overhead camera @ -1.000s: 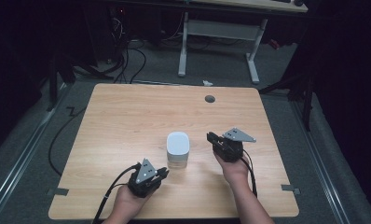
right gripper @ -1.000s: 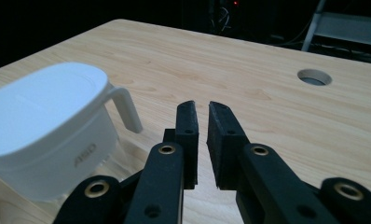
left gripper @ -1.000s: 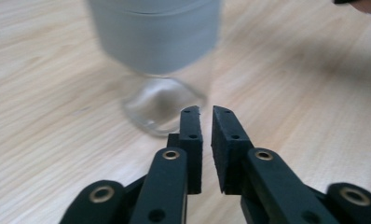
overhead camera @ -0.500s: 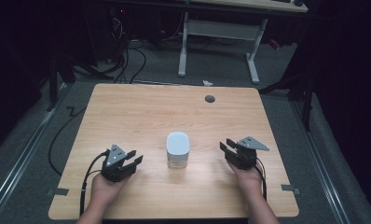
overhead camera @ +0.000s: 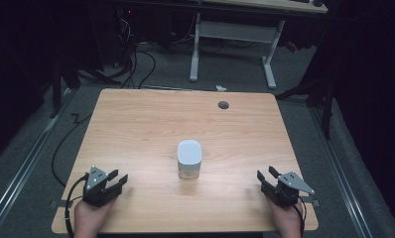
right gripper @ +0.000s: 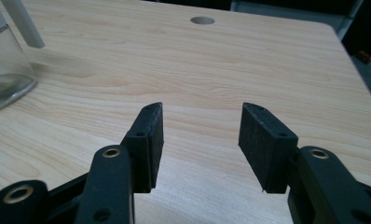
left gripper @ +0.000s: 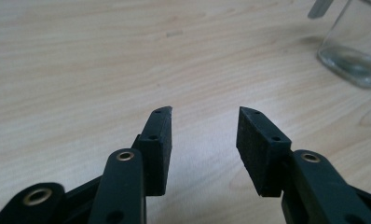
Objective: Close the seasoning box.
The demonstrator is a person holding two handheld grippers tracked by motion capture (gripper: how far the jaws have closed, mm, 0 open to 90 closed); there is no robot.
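In the high view the light wooden table (overhead camera: 136, 129) is evenly lit from above while the floor and room around it sink into near black. The clear glass jar with a white lid (overhead camera: 189, 158) throws a short soft shadow toward the near edge. The picture is somewhat soft and grainy. In the left gripper view the black jaws are sharp, the jar's base (left gripper: 353, 56) slightly blurred, with faint glints on the glass. The right gripper view is bright, wood grain crisp, far edge softer.
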